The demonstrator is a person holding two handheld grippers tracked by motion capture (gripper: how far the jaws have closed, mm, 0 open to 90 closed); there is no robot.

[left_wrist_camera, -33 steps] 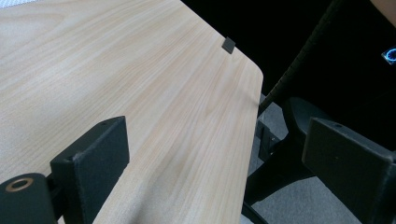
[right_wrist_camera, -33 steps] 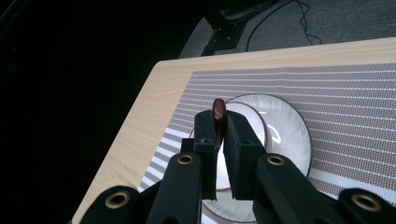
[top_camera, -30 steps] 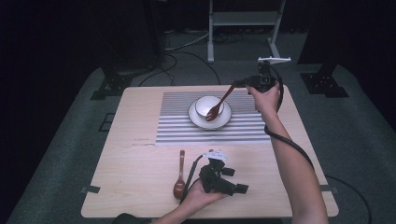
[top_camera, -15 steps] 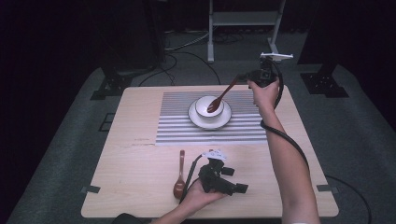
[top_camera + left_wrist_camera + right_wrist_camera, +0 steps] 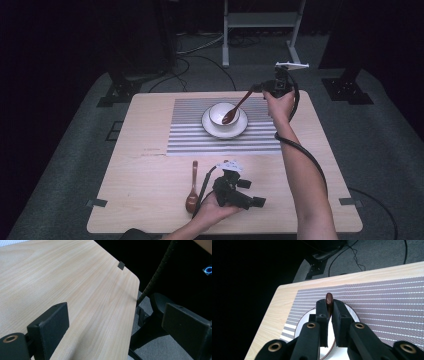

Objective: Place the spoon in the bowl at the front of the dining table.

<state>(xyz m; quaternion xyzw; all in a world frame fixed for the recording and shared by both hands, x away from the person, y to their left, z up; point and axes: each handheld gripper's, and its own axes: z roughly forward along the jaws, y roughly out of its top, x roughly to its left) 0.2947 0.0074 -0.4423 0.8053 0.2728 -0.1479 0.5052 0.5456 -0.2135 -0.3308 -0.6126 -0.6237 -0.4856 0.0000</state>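
A white bowl (image 5: 217, 110) stands on a white saucer (image 5: 211, 128) on the striped placemat (image 5: 186, 136). My right gripper (image 5: 260, 89) hangs past the bowl's far right and is shut on the handle of a brown spoon (image 5: 239, 105), whose scoop dips into the bowl. In the right gripper view the jaws of the right gripper (image 5: 330, 308) pinch the spoon's handle end (image 5: 329, 297) above the saucer (image 5: 351, 313). A second brown spoon (image 5: 192, 188) lies on the bare wood near the front edge. Beside it my left gripper (image 5: 254, 201) rests in a hand, open and holding nothing; the left gripper (image 5: 112, 322) looks over the table corner.
The wooden table (image 5: 145, 200) has its corner and edge right by the left gripper, marked by a grey tab (image 5: 121, 265). Dark stands and cables sit on the grey floor (image 5: 395, 150) around the table. A white frame (image 5: 260, 20) stands beyond the far edge.
My right gripper has risen a little and shifted, so the spoon tilts steeper with its scoop still in the bowl. The left gripper and the second spoon have not moved.
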